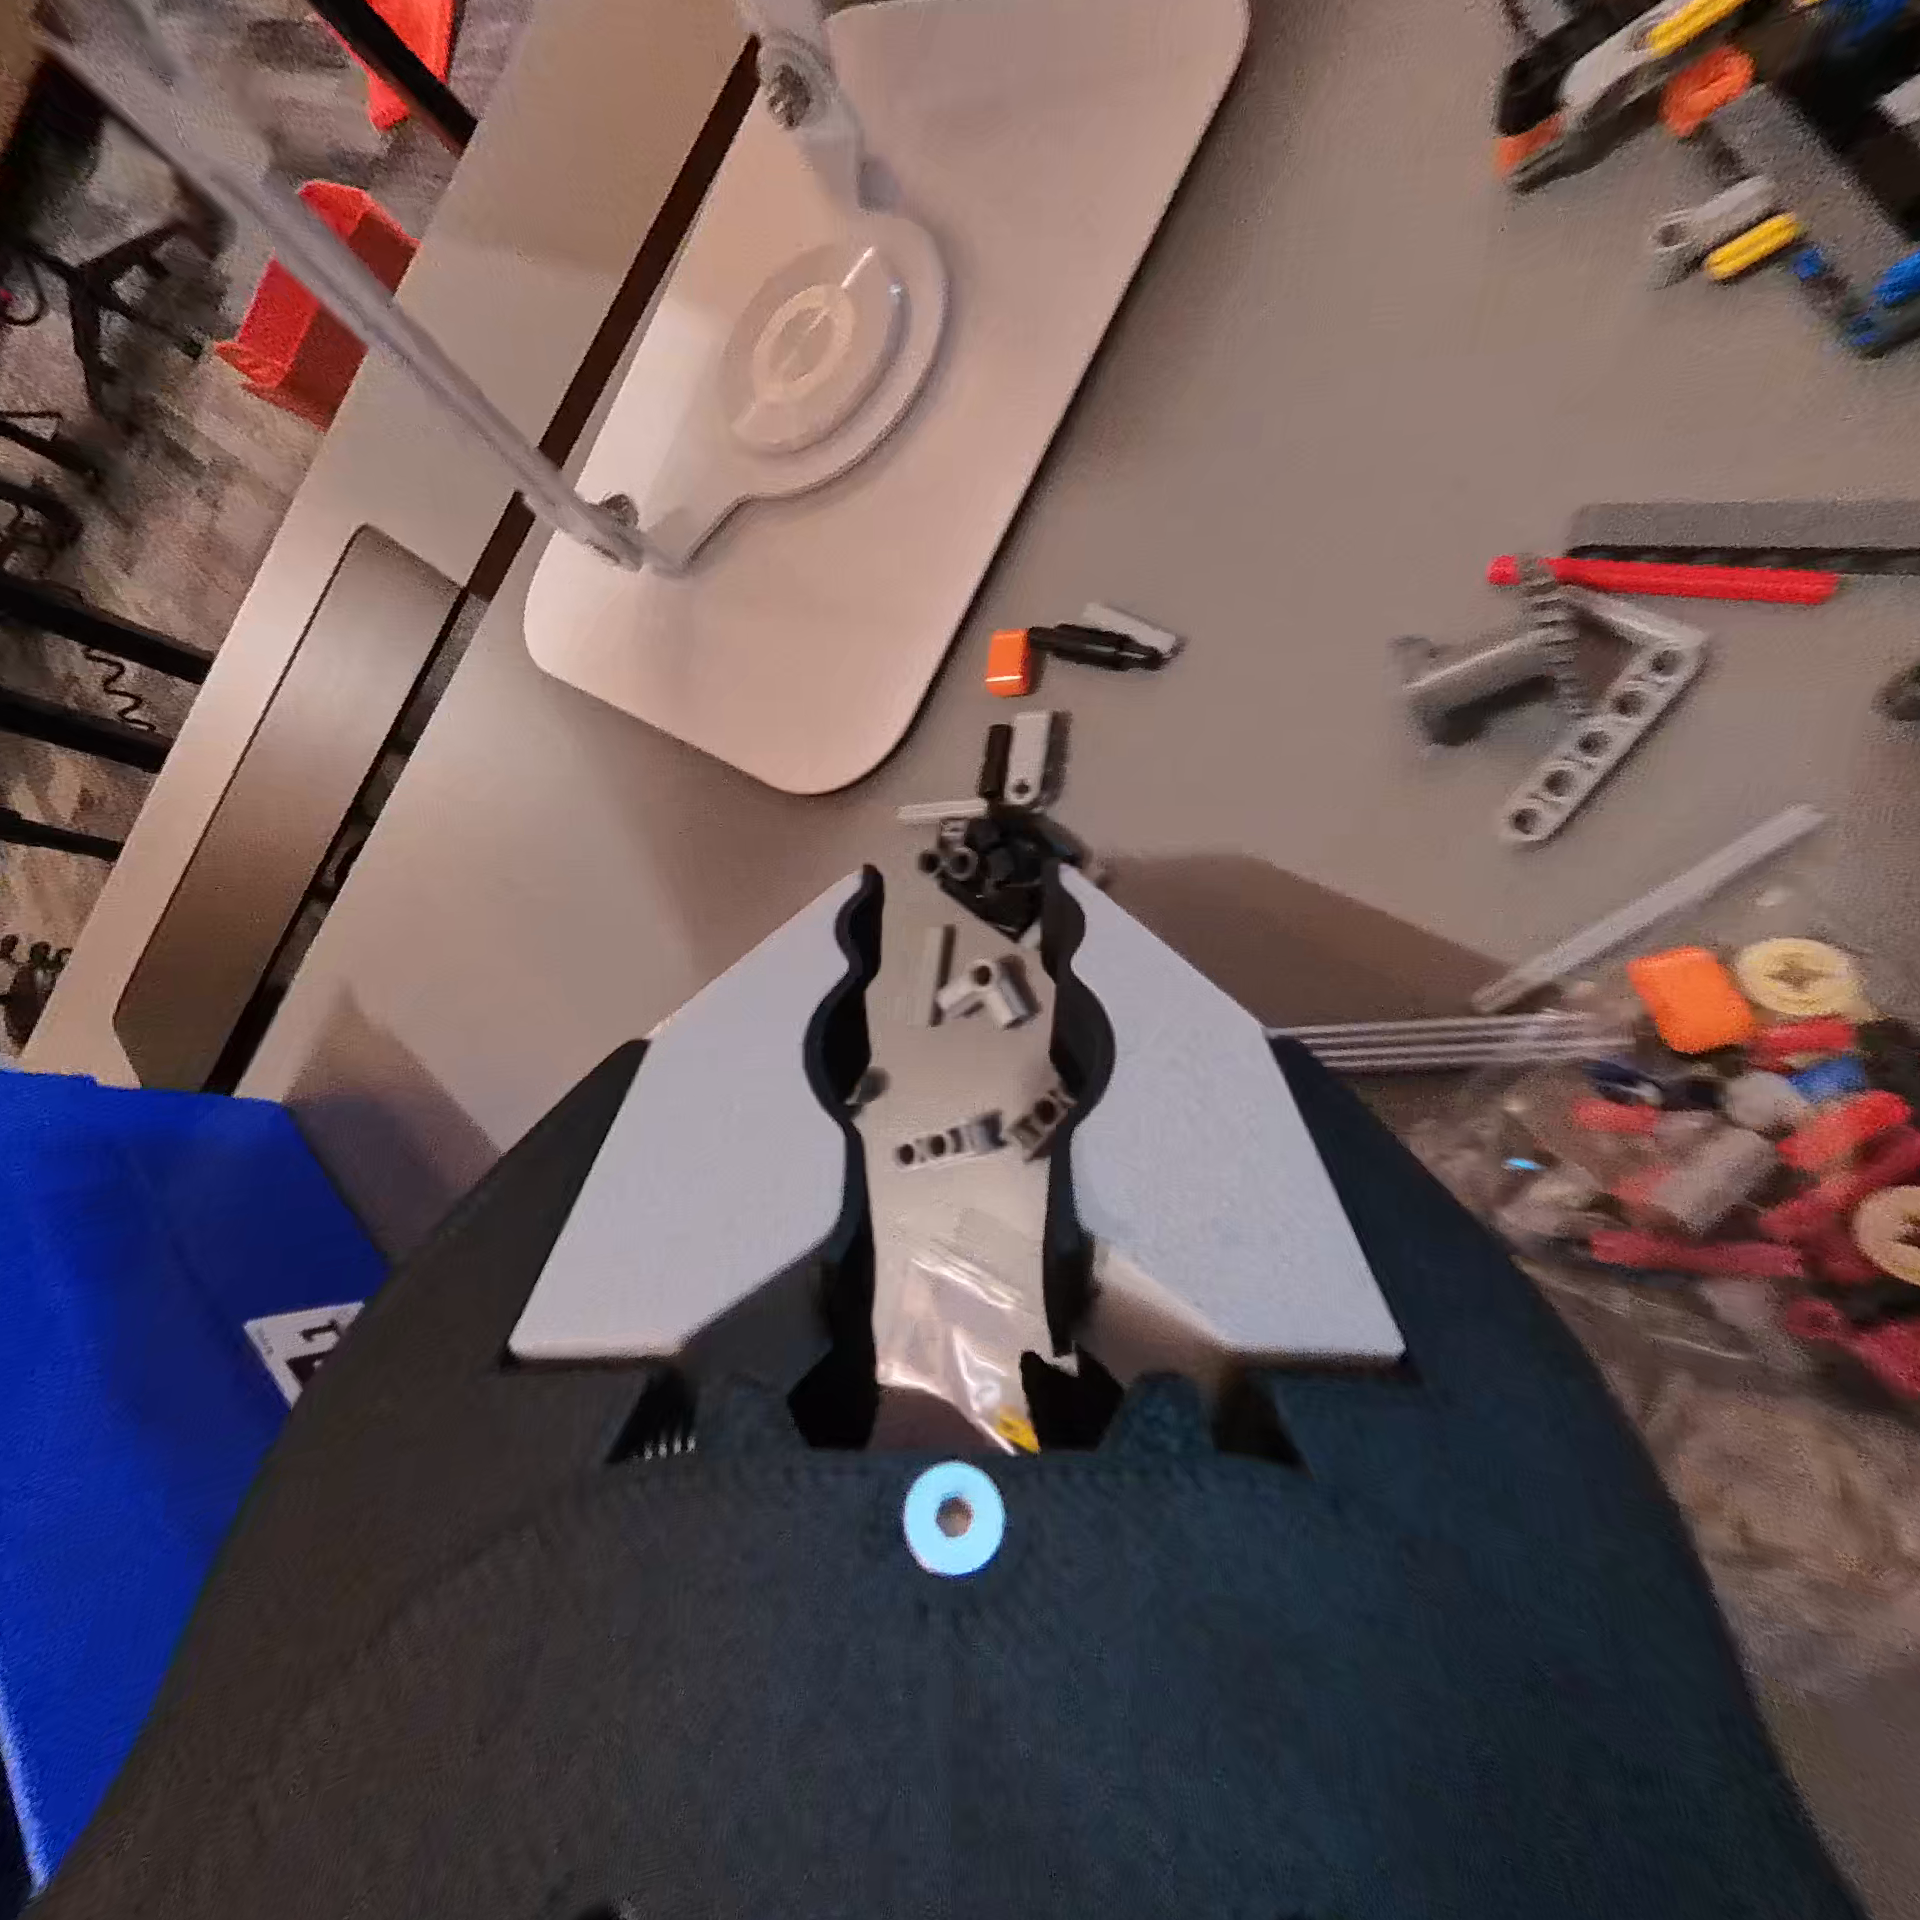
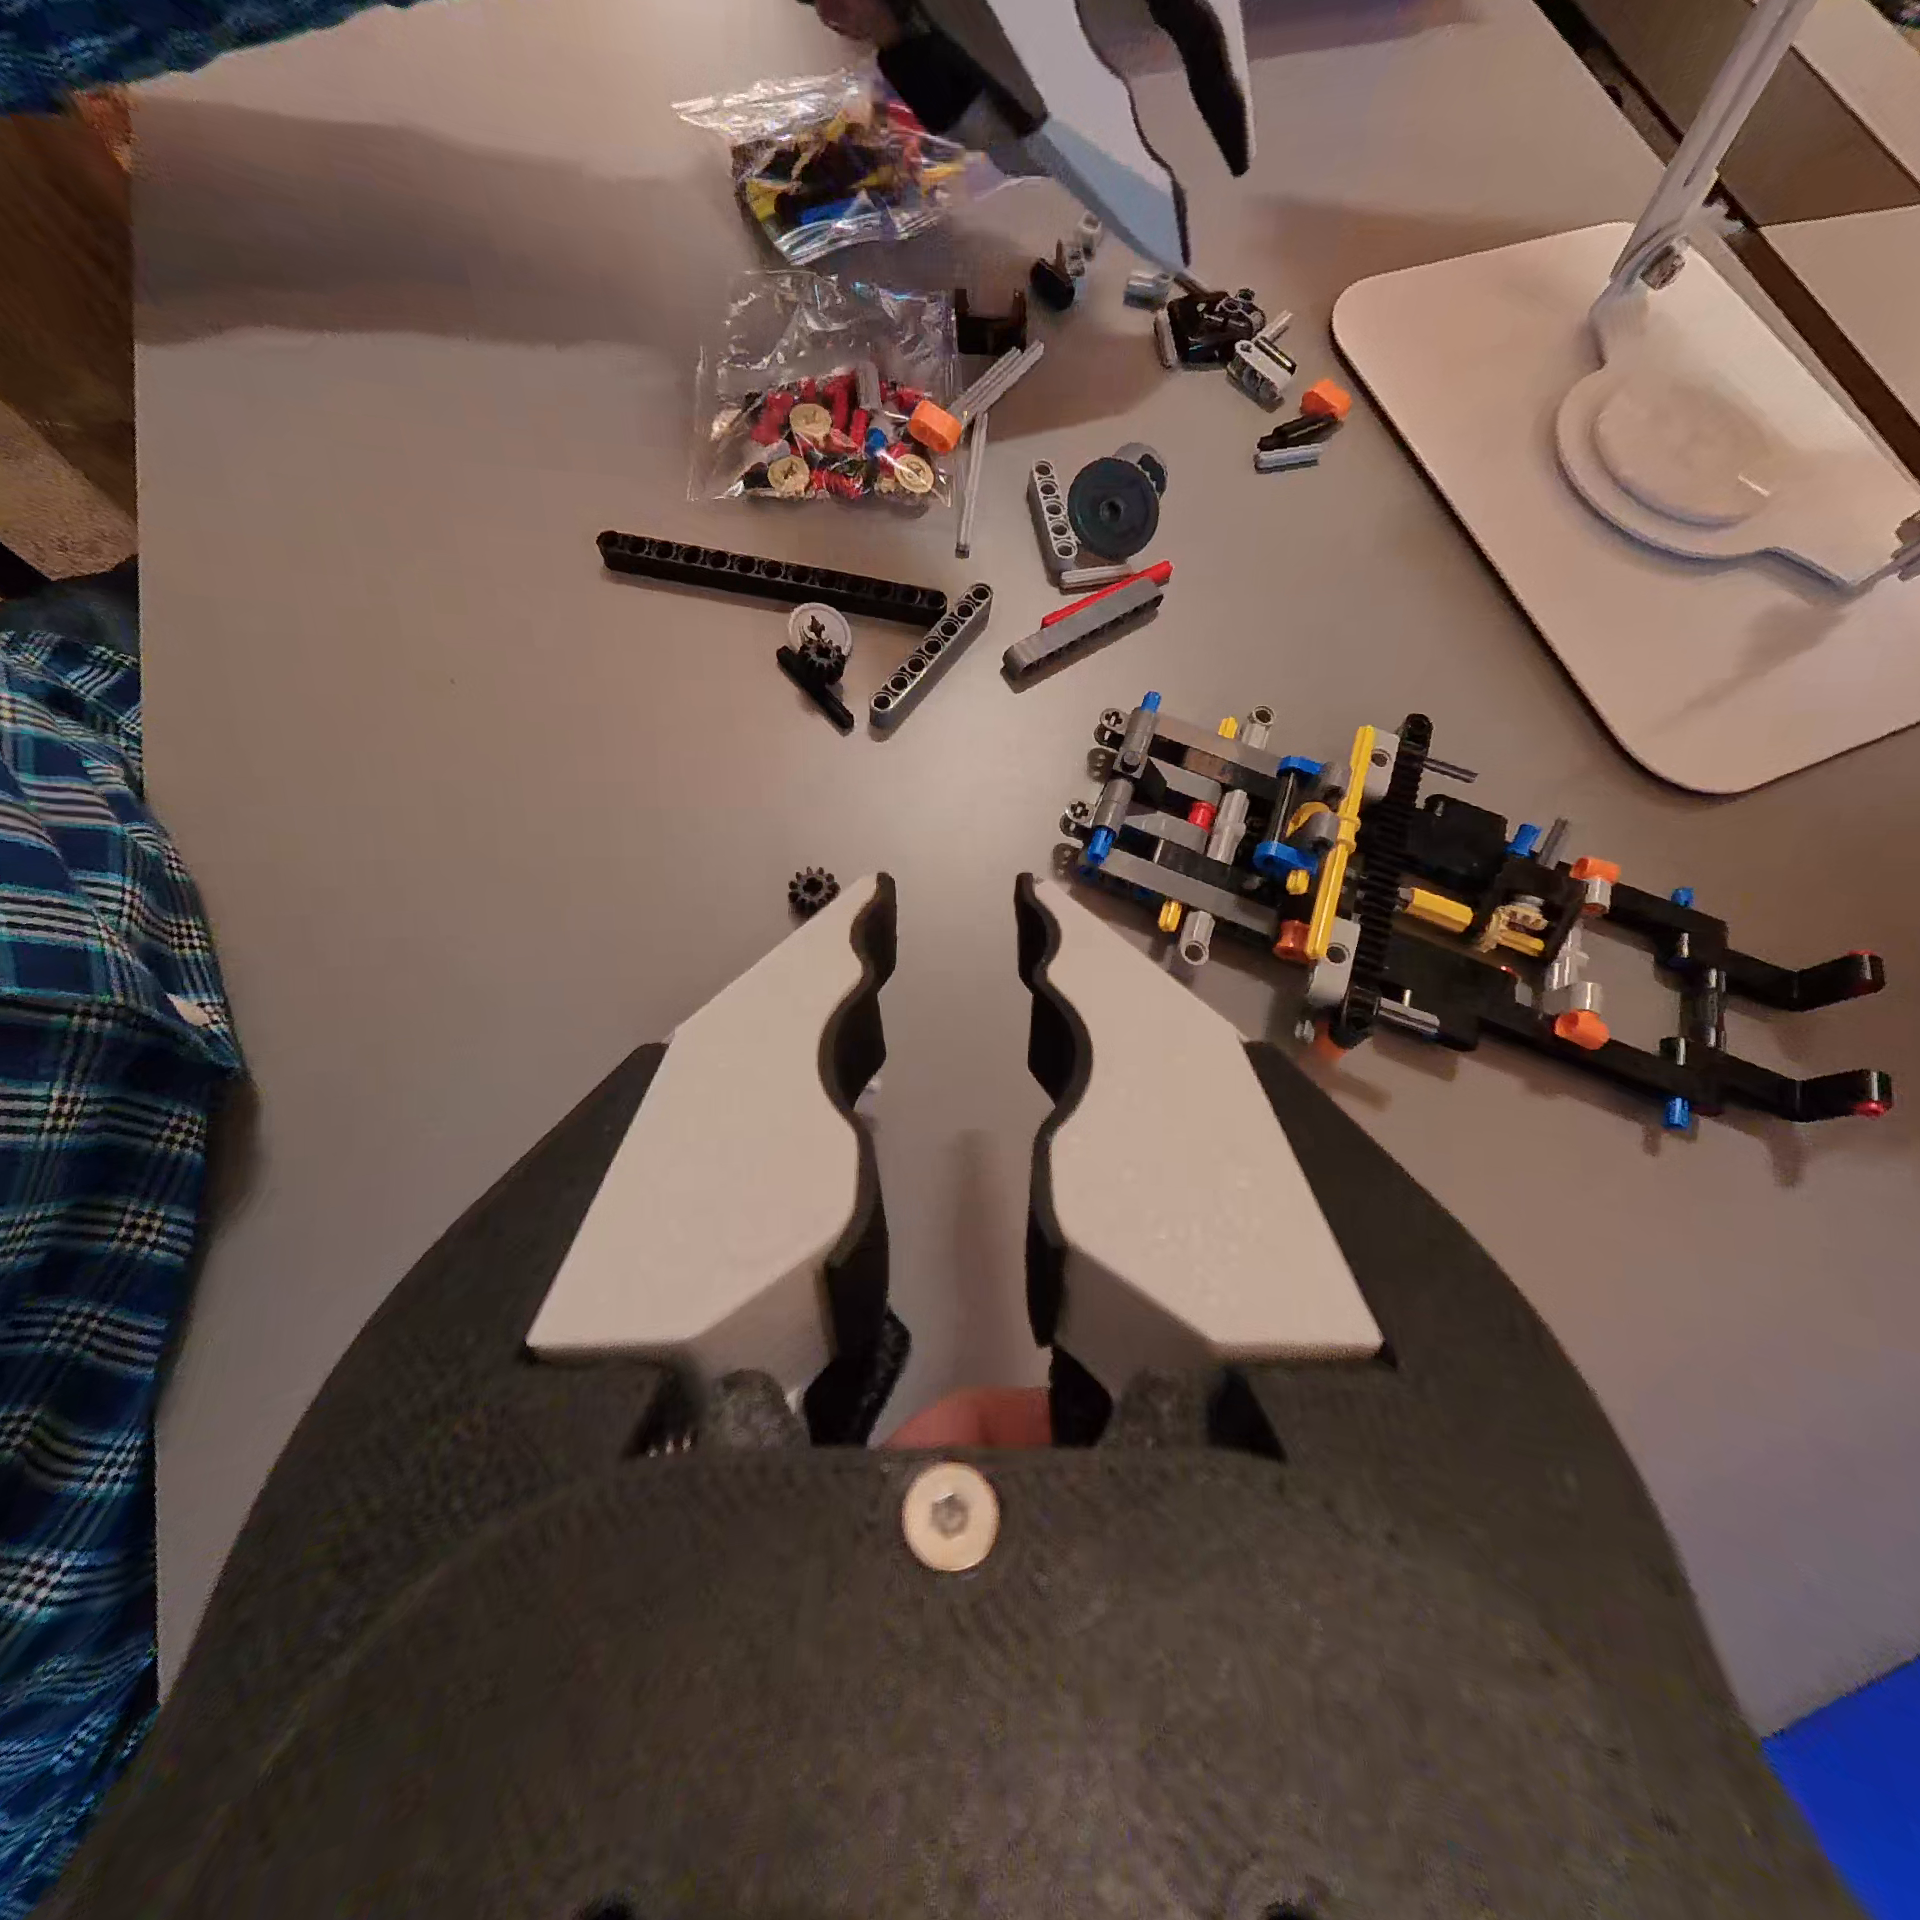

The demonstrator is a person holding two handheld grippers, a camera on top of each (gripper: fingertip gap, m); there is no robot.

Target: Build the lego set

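My left gripper (image 1: 961, 883) is open above the grey table, with small grey connectors (image 1: 987, 987) and a black clump of parts (image 1: 987, 862) showing between its fingers. It also shows at the top of the right wrist view (image 2: 1210, 208), over those same parts (image 2: 1210, 317). My right gripper (image 2: 954, 891) is open and empty above bare table. The part-built lego chassis (image 2: 1455, 904), black with grey, yellow, blue and orange pieces, lies to its right. A small black gear (image 2: 808, 890) lies by its left fingertip.
Two clear bags of pieces (image 2: 831, 416) (image 2: 831, 166), a long black beam (image 2: 769, 577), grey beams (image 2: 1081, 632) and a dark wheel (image 2: 1114, 511) lie on the table. A white stand base (image 2: 1558, 499) sits at the right. A person's plaid sleeve (image 2: 94, 1143) is at the left. Left tips to right tips: about 25 cm. From the right gripper's tips to the small black gear (image 2: 808, 890) is close to 6 cm.
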